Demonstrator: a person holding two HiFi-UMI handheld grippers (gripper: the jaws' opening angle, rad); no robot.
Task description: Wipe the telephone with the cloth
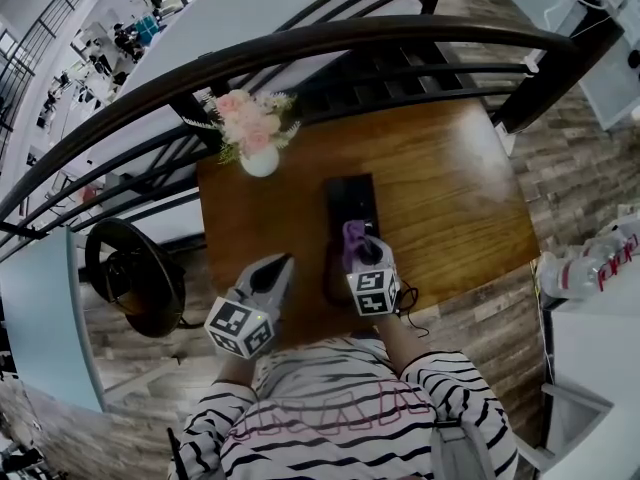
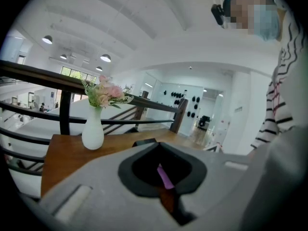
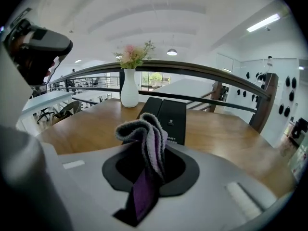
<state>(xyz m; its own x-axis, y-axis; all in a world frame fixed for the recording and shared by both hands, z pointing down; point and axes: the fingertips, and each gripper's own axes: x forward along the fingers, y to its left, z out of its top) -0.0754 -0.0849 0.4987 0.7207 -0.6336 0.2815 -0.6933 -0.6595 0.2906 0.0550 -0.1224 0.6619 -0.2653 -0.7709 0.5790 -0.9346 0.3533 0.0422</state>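
Note:
The telephone (image 1: 350, 203) is a flat black slab lying in the middle of the wooden table (image 1: 450, 198). In the right gripper view the telephone (image 3: 168, 113) lies just beyond the jaws. My right gripper (image 1: 362, 253) hovers over its near end, shut on a bunched purple and grey cloth (image 3: 146, 134) that sticks up out of the jaws. That cloth (image 1: 352, 235) touches or nearly touches the phone's near edge. My left gripper (image 1: 270, 273) is shut and empty, low over the table's front left, apart from the phone. A corner of the telephone (image 2: 144, 142) shows past its jaws.
A white vase with pink flowers (image 1: 258, 138) stands at the table's back left. A dark curved railing (image 1: 330, 43) runs behind the table. A black round chair (image 1: 135, 268) sits left below, plastic bottles (image 1: 585, 268) at right. A thin cable (image 1: 415, 303) hangs at the front edge.

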